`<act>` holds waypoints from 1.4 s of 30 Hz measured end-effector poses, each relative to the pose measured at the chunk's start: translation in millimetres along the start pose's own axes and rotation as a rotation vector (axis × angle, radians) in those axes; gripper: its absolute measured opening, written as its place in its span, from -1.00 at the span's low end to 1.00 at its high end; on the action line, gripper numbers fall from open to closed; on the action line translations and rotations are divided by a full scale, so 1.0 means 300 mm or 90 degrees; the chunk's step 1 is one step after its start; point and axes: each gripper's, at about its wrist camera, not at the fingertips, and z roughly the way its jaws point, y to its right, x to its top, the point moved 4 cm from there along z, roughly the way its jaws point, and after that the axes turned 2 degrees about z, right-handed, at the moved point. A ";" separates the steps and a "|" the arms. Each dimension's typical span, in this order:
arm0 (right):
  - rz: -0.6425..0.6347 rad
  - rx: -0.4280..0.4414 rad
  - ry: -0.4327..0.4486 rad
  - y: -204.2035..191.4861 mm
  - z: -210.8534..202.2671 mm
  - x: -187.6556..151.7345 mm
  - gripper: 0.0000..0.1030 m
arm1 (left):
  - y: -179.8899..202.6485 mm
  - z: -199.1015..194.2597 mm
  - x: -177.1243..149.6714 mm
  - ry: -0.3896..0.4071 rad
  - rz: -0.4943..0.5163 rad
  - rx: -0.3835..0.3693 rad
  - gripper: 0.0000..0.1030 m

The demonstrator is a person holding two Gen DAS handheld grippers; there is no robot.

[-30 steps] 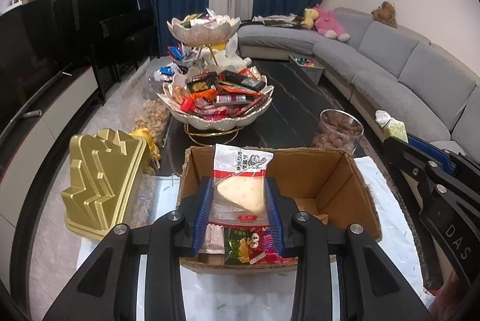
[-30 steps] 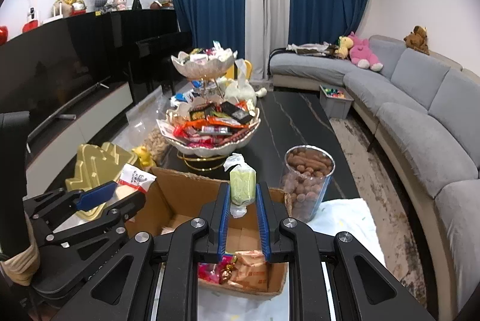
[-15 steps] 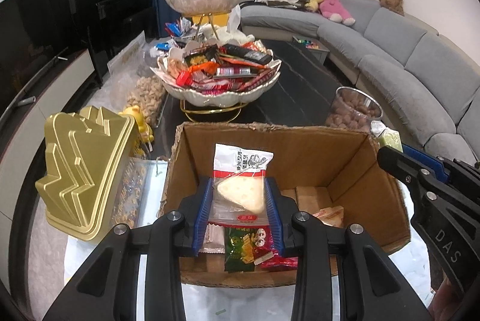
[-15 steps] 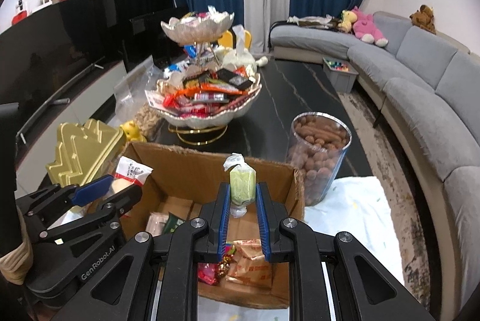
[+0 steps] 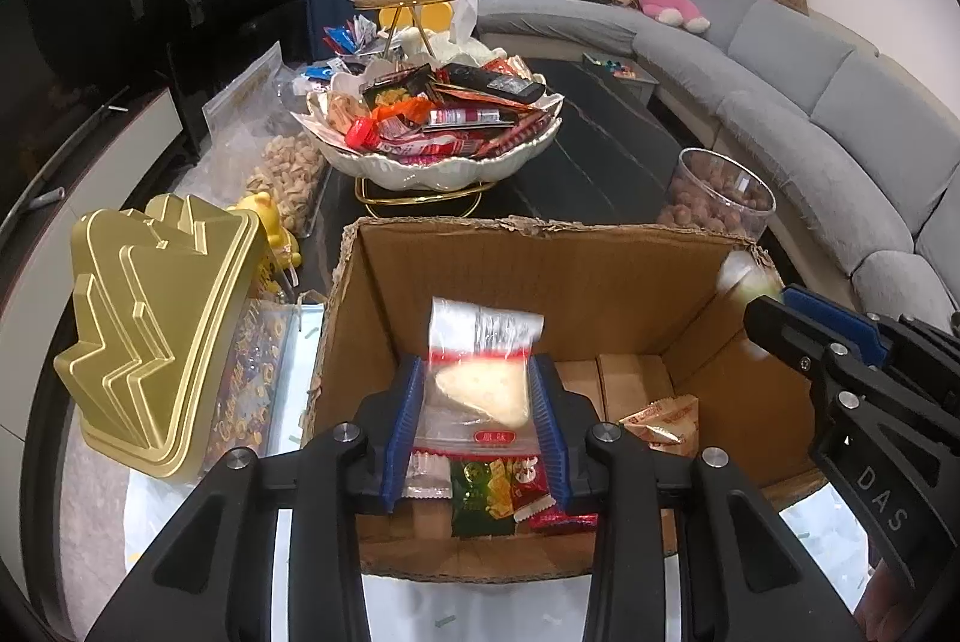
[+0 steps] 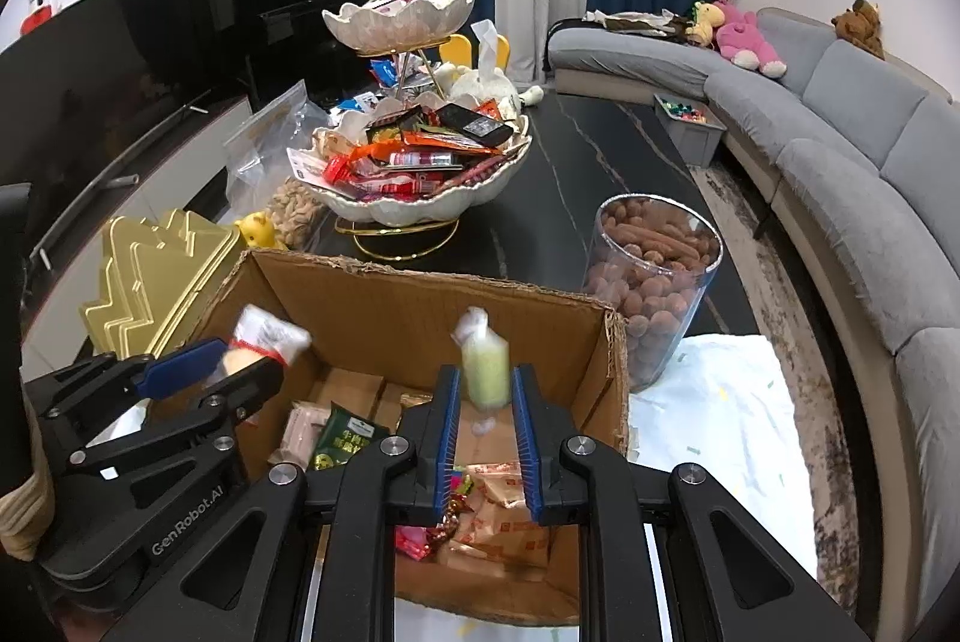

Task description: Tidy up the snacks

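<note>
An open cardboard box [image 5: 540, 276] with several snack packets on its floor stands in front of me; it also shows in the right wrist view [image 6: 420, 306]. My left gripper [image 5: 474, 390] is shut on a clear packet with a pale triangular cake [image 5: 480, 390] and holds it over the box. My right gripper [image 6: 485, 390] is shut on a small green wrapped snack [image 6: 485, 372], also over the box. Each gripper shows in the other's view, the left one [image 6: 198, 372] and the right one [image 5: 798, 318].
A two-tier white snack stand [image 5: 432, 144] full of packets stands behind the box on the dark table [image 6: 570, 198]. A clear jar of brown snacks [image 6: 654, 282] is at the right, a gold box [image 5: 150, 324] and a bag of nuts [image 5: 288, 174] at the left. A grey sofa [image 6: 840, 150] runs along the right.
Both grippers have moved forward and down over the box with their snacks still held. The box and the stand look closer.
</note>
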 end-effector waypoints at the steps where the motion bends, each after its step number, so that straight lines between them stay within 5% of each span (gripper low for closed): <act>1: -0.001 -0.001 0.000 -0.001 -0.003 -0.001 -0.37 | 0.000 -0.004 -0.001 0.000 0.001 0.002 -0.15; 4: 0.010 -0.019 0.014 0.012 -0.025 0.003 0.34 | -0.008 -0.018 -0.002 0.005 -0.001 0.018 0.17; 6: 0.020 -0.031 0.027 0.023 -0.043 0.008 0.47 | -0.020 -0.028 -0.002 0.007 -0.006 0.024 0.31; 18: 0.037 -0.038 0.030 0.037 -0.103 0.014 0.59 | -0.067 -0.130 0.005 0.034 -0.032 0.064 0.86; 42: 0.039 -0.040 0.078 0.010 -0.375 -0.055 0.66 | -0.035 -0.383 -0.084 0.065 -0.015 0.075 0.95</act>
